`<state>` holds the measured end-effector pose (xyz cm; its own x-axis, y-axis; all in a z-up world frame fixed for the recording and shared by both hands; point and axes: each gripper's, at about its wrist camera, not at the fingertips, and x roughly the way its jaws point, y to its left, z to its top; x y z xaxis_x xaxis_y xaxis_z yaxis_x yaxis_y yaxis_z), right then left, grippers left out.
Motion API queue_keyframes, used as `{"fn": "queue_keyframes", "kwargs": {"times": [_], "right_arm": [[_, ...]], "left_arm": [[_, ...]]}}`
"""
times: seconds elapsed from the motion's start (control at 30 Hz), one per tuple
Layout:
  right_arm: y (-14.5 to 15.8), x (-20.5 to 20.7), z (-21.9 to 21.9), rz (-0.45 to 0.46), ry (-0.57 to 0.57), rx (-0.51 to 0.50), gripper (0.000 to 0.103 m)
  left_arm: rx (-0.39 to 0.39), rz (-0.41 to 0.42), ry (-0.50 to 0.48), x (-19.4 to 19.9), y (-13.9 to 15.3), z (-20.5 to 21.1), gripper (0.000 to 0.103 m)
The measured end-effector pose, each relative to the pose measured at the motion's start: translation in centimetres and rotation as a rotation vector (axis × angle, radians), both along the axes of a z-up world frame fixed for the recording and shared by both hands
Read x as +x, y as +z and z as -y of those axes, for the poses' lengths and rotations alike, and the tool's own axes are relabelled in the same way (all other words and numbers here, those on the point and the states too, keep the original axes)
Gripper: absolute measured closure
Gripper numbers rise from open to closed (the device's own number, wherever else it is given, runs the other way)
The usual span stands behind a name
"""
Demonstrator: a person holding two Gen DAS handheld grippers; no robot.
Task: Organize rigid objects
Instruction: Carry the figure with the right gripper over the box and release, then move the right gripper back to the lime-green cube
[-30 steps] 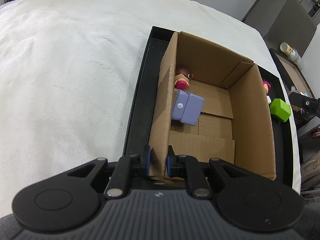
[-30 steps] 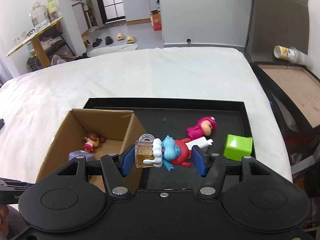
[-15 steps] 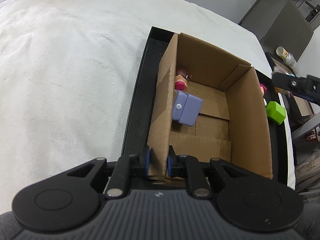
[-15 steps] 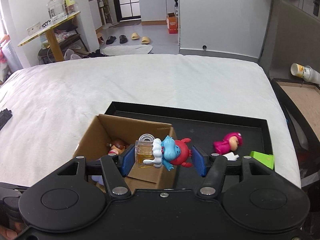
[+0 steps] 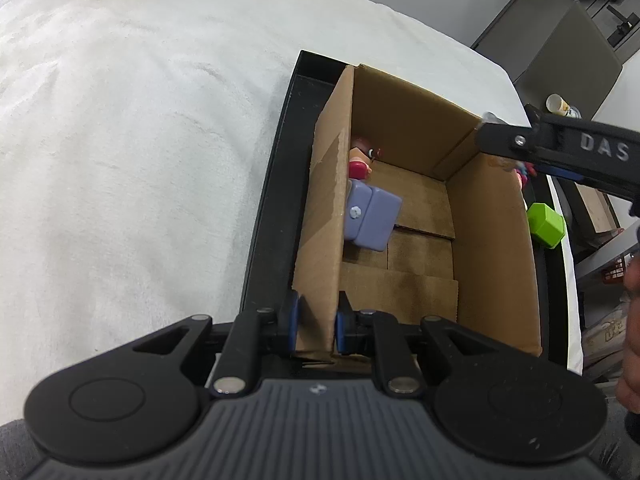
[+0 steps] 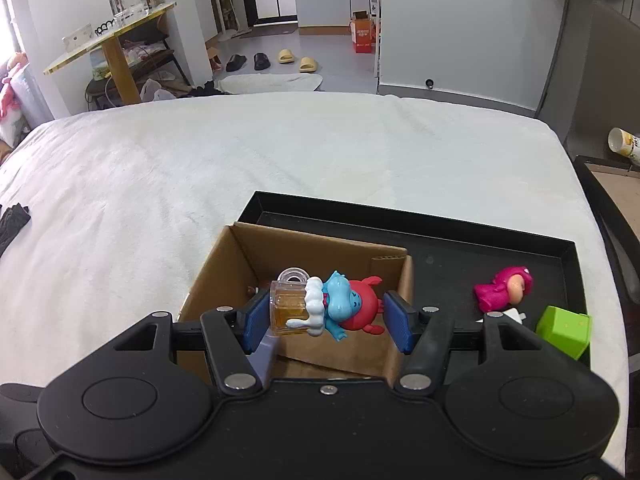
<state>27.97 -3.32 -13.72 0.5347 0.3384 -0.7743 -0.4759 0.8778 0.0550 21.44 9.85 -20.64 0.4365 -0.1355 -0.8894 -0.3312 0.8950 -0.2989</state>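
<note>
The right tool pinches a blue-and-red figurine with a beer mug above the cardboard box, while the left tool is pressed together on the box's near wall, steadying it. Best to lower the toy well inside before letting go (the lilac block and a small doll crowd one side). The right half of the floor is free; the black tray rim lies close.

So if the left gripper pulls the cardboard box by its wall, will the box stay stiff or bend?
The cardboard box wall looks thin, so it probably flexes where the left gripper pinches it. Holding only two small toys, it likely slides easily on the black tray.
</note>
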Motion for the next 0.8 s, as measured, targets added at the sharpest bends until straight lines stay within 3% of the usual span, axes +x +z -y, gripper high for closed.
{"fn": "queue_keyframes", "kwargs": {"times": [0.2, 0.3, 0.43, 0.8], "right_arm": [[-0.4, 0.8, -1.3, -0.013, -0.009, 0.012, 0.043], [-0.6, 1.3, -1.2, -0.034, -0.042, 0.024, 0.030], [-0.2, 1.8, 0.0, -0.078, -0.070, 0.100, 0.030], [0.3, 1.1, 1.4, -0.125, -0.065, 0.107, 0.030]], "left_arm": [[-0.008, -0.001, -0.001, 0.1, -0.1, -0.1, 0.086], [-0.014, -0.001, 0.005, 0.1, -0.2, -0.2, 0.086], [-0.027, 0.002, 0.006, 0.0, -0.2, -0.2, 0.085], [-0.027, 0.000, 0.011, 0.1, -0.1, -0.2, 0.085]]}}
